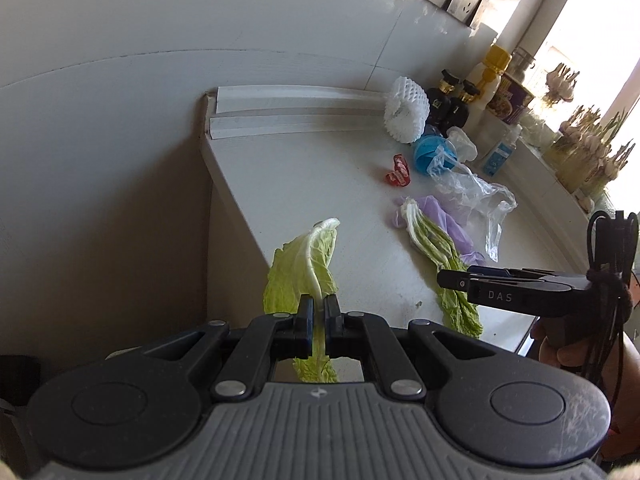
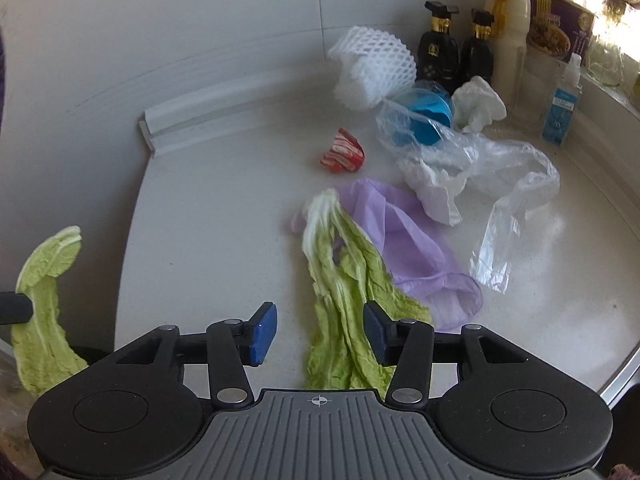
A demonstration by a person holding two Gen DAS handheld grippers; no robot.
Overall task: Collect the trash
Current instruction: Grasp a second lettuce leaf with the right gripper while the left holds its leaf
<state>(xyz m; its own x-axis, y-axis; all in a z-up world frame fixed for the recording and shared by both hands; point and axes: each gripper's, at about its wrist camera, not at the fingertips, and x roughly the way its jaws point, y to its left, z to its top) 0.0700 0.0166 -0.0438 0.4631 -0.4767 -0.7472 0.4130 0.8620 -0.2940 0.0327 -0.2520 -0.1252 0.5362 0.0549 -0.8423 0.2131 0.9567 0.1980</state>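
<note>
While the left gripper (image 1: pixel 319 312) pinches one cabbage leaf (image 1: pixel 304 264), the right gripper (image 2: pixel 320 330) (jaws half open, empty) straddles another leaf (image 2: pixel 344 280); wrappers beyond remain.

The table (image 2: pixel 208 216) lies bare on the side of the red wrapper (image 2: pixel 343 156) toward the white ledge (image 2: pixel 192 120) at the wall and the table's cut edge, so a claw could pass there freely. On the wrapper's other side the way is crowded: a cabbage leaf (image 2: pixel 344 280) lies over a purple bag (image 2: pixel 404 240), with a clear plastic bag (image 2: pixel 500 208), crumpled paper (image 2: pixel 436 192), a blue cup (image 2: pixel 424 116) and white foam netting (image 2: pixel 372 68) close together. Behind these, dark bottles (image 2: pixel 438 48) line the wall.
</note>
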